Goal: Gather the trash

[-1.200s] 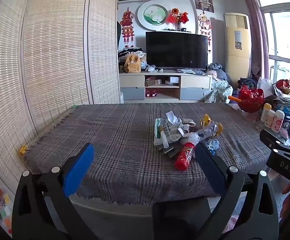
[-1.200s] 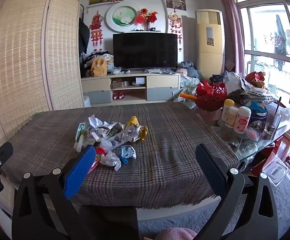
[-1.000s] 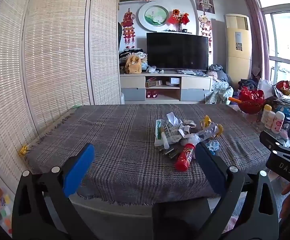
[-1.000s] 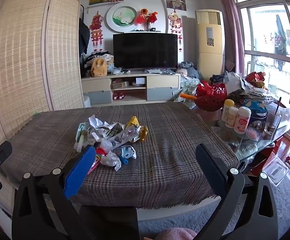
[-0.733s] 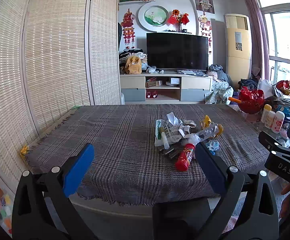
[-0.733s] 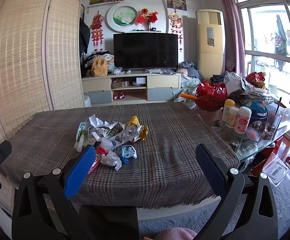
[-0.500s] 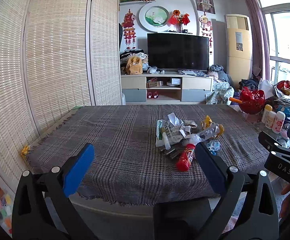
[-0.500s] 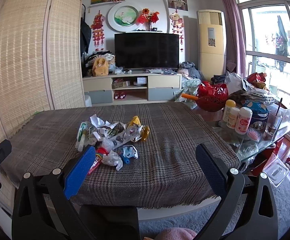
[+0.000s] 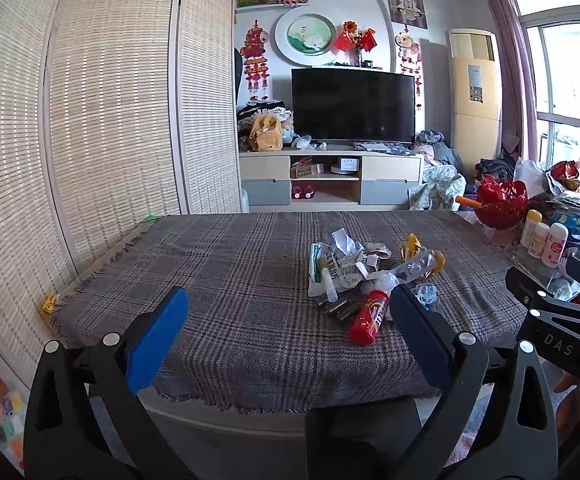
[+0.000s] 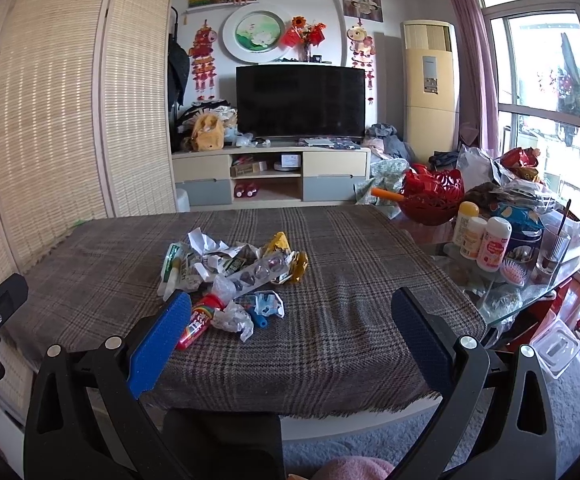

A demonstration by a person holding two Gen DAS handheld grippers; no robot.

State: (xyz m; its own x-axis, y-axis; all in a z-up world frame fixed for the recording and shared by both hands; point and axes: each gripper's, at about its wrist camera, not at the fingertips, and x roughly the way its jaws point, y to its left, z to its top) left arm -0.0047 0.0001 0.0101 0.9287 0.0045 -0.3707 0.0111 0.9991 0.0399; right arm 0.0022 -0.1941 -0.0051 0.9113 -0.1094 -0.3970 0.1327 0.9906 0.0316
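A pile of trash (image 9: 363, 268) lies on the plaid-covered table (image 9: 226, 280): crumpled paper, wrappers, a clear plastic tray, a red tube (image 9: 369, 317) and a yellow wrapper. It also shows in the right wrist view (image 10: 230, 272), with the red tube (image 10: 198, 322) at its near edge. My left gripper (image 9: 288, 334) is open and empty, short of the table's front edge. My right gripper (image 10: 290, 330) is open and empty, also short of the front edge, with the pile ahead and to the left.
A glass side table (image 10: 529, 280) with bottles, a cup and a red basket (image 10: 429, 196) stands to the right. A bamboo screen (image 9: 90, 120) runs along the left. A TV stand (image 9: 329, 180) is behind the table. A clear bin (image 10: 555, 346) sits on the floor at right.
Both views shifted very slightly; the table and pile sit a little lower in frame. Both grippers stay open and empty.
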